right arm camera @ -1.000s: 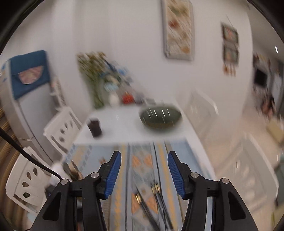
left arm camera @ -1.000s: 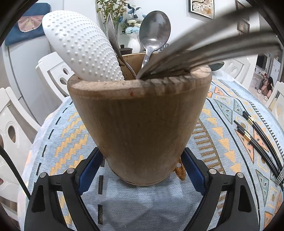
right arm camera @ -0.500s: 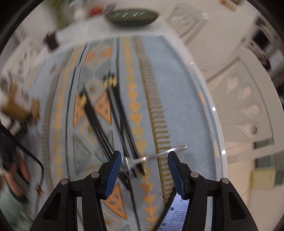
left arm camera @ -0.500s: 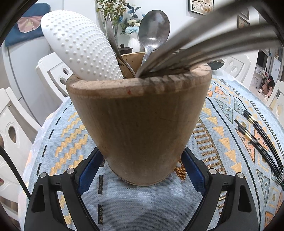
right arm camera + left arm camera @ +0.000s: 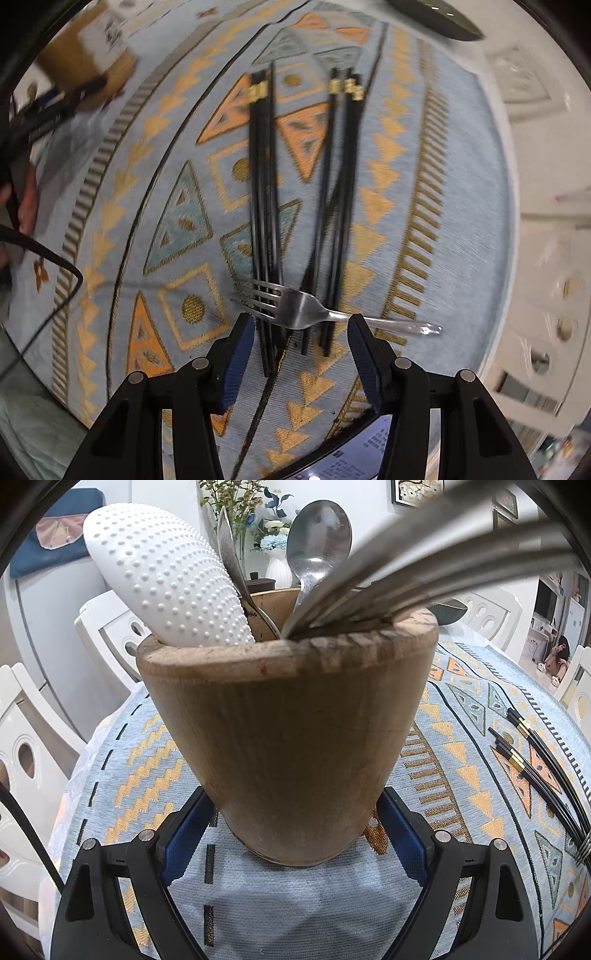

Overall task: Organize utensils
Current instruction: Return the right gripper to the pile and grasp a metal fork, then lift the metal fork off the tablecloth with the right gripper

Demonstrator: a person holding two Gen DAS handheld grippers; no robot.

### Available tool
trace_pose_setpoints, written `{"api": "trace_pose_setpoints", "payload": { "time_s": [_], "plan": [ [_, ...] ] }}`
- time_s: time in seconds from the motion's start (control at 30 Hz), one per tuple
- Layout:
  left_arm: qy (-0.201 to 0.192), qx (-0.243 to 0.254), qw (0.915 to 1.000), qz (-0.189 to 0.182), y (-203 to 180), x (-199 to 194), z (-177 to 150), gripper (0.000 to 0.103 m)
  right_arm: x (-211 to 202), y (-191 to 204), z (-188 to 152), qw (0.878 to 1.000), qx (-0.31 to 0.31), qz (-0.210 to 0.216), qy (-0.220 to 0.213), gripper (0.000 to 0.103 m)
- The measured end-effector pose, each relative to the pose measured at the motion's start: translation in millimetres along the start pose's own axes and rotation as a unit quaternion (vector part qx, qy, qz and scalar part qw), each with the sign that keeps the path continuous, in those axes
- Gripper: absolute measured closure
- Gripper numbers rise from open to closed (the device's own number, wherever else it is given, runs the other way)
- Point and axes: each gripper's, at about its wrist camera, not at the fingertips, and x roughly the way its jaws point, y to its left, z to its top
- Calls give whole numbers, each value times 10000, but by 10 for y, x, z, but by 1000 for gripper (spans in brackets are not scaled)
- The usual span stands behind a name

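The left claw [image 5: 295, 834] is gripping a wooden utensil holder [image 5: 291, 731] standing on the tabletop [image 5: 461, 775]. The right claw [image 5: 301, 354] is hanging open above a fork [image 5: 299, 308] lying across black chopsticks [image 5: 264, 206].

Matt wooden holder [image 5: 288, 731]; shiny metal fork [image 5: 295, 308]; glossy black chopsticks [image 5: 264, 206]; woven cloth [image 5: 461, 206].

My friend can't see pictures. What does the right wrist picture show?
The open right hand-held gripper hovers above a silver fork lying across black chopsticks on a patterned tablecloth.
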Motion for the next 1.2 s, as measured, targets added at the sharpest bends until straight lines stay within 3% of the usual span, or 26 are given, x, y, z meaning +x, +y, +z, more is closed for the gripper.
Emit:
{"api": "trace_pose_setpoints", "payload": {
  "time_s": [0.07,0.17,0.27,0.43,0.5,0.67,0.73,0.83,0.87,0.9,0.97,1.2],
  "plan": [
    [0,-1,10000,0,-1,0,0,14,103,-38,-1,9998,66,79,171,52],
    [0,1,10000,1,-3,0,0,14,112,-95,-9,9994,246,210,95,52],
    [0,2,10000,2,-5,0,1,14,127,-195,-107,9972,586,461,108,65],
    [1,0,10000,0,-5,-1,2,14,101,-244,-220,9925,1067,595,3,77],
    [1,0,10000,0,-7,-1,2,14,57,-264,-195,9887,1300,742,-4,90],
    [1,0,10000,1,-11,-1,3,14,-228,-376,-71,9796,1664,1094,-278,92],
    [1,-1,10000,1,-12,-2,3,13,-353,-377,-16,9841,1459,943,-355,92],
    [2,-8,10000,-11,-17,3,6,13,-456,-392,31,9929,985,591,-298,87],
    [2,-9,10000,-14,-20,4,6,13,-443,-370,7,9950,848,468,-245,77],
    [2,-8,10000,-13,-20,5,6,13,-410,-411,9,9968,702,340,-166,58],
    [2,-9,10000,-14,-23,6,7,13,-376,-401,41,9990,439,92,-63,47],
    [3,-6,10000,-8,-20,3,8,13,-99,-614,58,9982,-354,8,494,48]
  ]
}}
